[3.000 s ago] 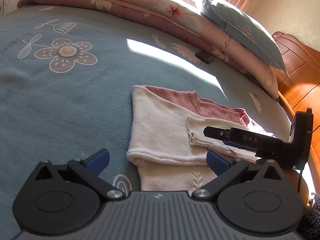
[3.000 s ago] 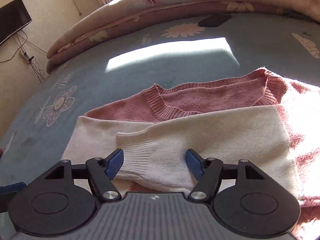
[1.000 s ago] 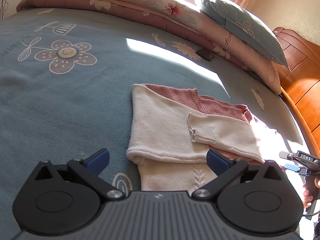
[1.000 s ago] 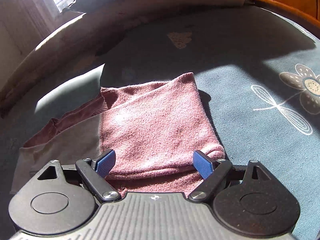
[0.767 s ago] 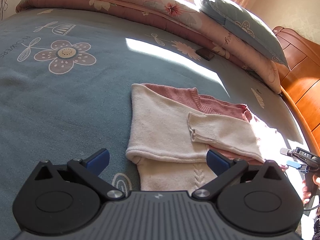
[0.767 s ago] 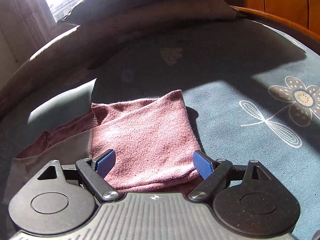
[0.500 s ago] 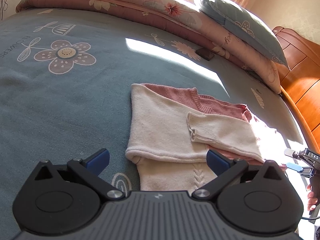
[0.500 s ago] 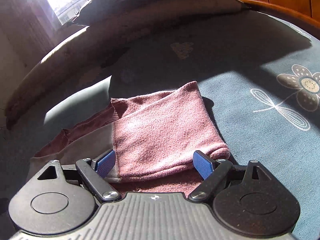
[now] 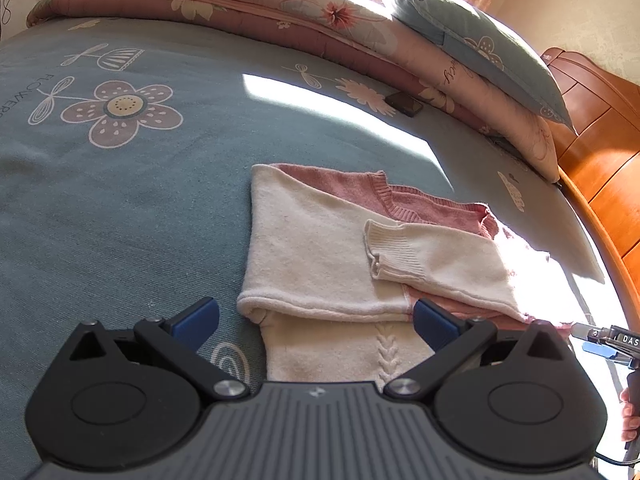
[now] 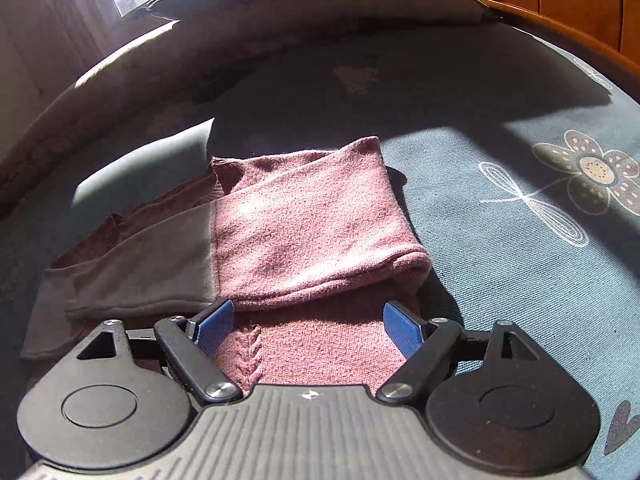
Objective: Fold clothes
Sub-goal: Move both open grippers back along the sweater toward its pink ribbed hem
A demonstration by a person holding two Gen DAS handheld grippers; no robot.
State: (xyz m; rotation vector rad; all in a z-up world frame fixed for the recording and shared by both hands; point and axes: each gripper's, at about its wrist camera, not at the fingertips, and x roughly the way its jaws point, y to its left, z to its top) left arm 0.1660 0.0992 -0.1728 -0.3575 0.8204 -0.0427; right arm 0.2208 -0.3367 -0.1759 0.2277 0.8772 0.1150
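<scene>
Pink-and-cream sweater (image 9: pixel 320 248) lies part-folded on the bed (image 9: pixel 120 200), sleeves across, long axis running L–R ahead of your left gripper (image 9: pixel 316 320). Both sets of fingers released, empty. Right gripper (image 10: pixel 308 324) sits nearer, pink folded end just beyond its fingers.

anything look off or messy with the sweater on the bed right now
Mostly tidy. The pink and cream sweater lies flat on the blue bedspread with both sleeves folded across its chest. The cream cuff sits slightly askew, its edge a bit curled. A small dark object lies near the rolled quilt; I cannot tell what it is.
</scene>
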